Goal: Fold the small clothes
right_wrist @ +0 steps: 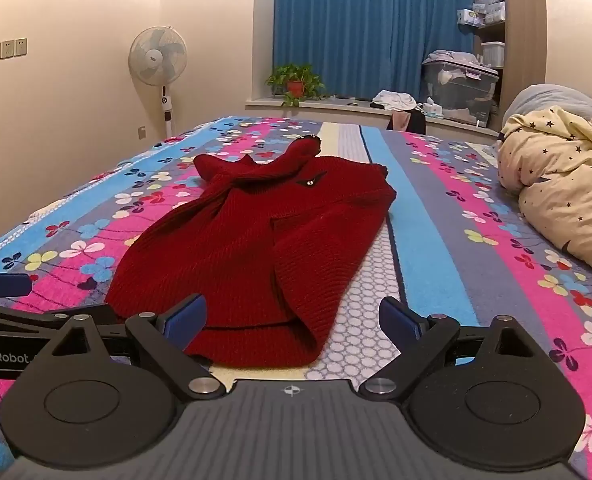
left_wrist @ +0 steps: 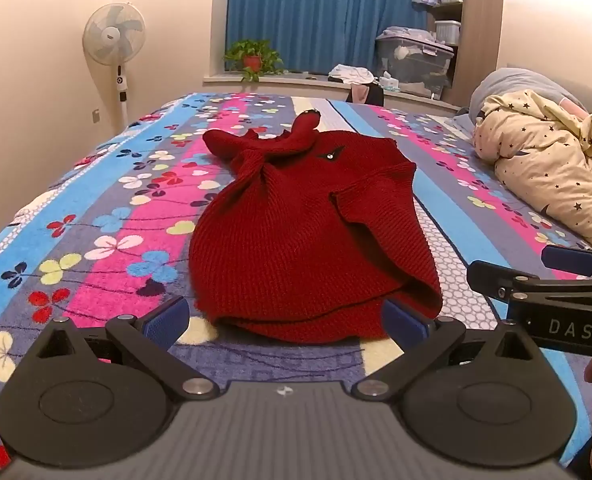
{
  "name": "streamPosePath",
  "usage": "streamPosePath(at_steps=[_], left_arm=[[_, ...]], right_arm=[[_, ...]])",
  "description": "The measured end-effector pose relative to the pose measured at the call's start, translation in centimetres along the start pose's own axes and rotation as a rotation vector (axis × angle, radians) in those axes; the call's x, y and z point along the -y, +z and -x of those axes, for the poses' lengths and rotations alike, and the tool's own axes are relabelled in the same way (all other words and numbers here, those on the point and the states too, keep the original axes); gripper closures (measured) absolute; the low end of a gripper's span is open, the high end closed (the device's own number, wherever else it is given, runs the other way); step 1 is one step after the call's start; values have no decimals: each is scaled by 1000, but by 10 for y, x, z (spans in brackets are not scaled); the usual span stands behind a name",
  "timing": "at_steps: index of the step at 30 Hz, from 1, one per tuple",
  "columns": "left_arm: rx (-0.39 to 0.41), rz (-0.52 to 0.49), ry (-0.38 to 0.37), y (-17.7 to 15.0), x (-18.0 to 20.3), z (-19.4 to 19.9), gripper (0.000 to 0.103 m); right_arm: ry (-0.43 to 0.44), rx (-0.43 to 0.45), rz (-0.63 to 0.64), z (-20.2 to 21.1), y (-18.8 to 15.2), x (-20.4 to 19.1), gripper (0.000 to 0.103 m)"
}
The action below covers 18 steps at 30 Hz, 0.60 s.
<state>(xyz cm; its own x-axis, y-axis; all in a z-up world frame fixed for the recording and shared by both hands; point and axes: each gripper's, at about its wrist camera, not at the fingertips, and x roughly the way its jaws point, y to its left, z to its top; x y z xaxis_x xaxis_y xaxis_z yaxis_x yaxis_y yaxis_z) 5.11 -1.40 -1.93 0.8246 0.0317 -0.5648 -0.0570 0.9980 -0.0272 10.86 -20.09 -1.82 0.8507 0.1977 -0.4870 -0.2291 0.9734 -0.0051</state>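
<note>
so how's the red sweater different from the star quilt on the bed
The red sweater is a ribbed knit in one solid colour; the star quilt is cream, printed with small dark stars. The red sweater lies spread low in the middle of the bedspread, just ahead of both sets of open fingers; the star quilt is bunched in a tall heap at the right edge. Both rest on the same bedspread, and nothing is gripping either.

Red sweater [left_wrist: 296, 232] on bedspread [left_wrist: 96, 208]; left gripper [left_wrist: 286, 322] open.

Dark red ribbed knit garment [left_wrist: 296, 232] on a pink-blue-grey striped, clover-flowered bedspread [left_wrist: 96, 216]; cream star-print quilt [left_wrist: 547, 168]
</note>
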Motion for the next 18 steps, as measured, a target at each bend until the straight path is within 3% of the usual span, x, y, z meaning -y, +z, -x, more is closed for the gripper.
streamPosePath(at_steps=[18], left_arm=[[0, 0, 0, 0, -1, 0, 1]], right_arm=[[0, 0, 1, 0, 0, 0, 10]])
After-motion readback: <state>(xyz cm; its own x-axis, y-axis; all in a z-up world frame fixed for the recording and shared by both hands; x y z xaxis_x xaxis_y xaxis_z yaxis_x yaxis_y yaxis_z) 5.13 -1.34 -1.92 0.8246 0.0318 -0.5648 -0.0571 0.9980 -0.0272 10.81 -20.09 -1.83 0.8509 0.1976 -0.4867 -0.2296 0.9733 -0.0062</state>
